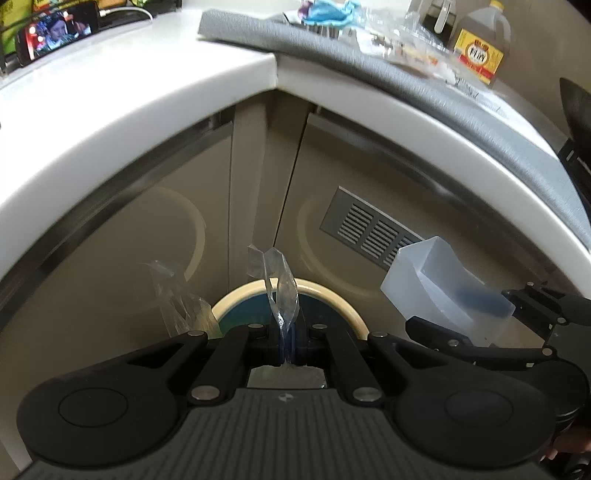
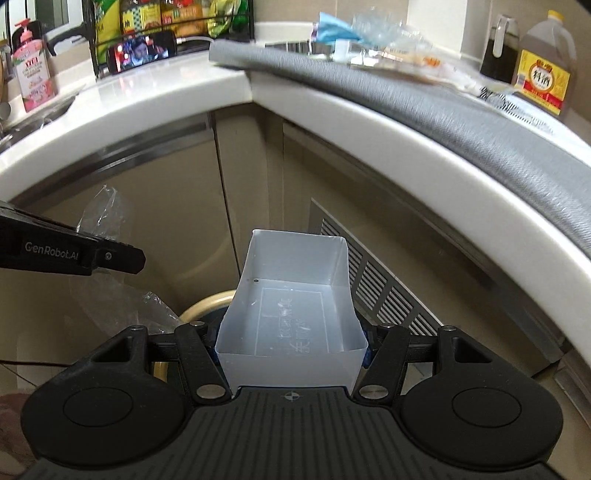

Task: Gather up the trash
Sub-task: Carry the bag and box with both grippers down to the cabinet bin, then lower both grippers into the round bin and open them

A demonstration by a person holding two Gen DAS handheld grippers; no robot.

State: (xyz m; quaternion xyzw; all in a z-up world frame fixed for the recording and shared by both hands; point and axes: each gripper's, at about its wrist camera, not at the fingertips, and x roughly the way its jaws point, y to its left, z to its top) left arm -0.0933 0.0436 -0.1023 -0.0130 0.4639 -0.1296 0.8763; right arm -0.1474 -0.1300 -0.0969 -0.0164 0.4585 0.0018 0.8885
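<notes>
While both pieces of trash are already lifted off the worktop (image 2: 369, 110), what matters now is how each sits over the cream-rimmed bin (image 1: 325, 291) in the cabinet corner; the left hand-held gripper (image 1: 287, 341) has its jaws pressed together on a strip of clear plastic wrap (image 1: 279, 284), which stands up from the pinch and hangs directly above the bin's dark opening, so a release there should, I judge, drop it inside; the right hand-held gripper (image 2: 291, 343) holds its jaws part spread against the side walls of an empty white plastic tray (image 2: 291, 306), open side up, its long axis running forward along the fingers; in the right wrist view only an arc of the bin's rim (image 2: 207, 301) shows, to the left and beneath the tray's left edge, so the tray seems off to the bin's right; the left is the nearer to dropping; more litter, a blue wrapper (image 2: 334, 31) among it, lies on the grey mat (image 2: 406, 88) above.
</notes>
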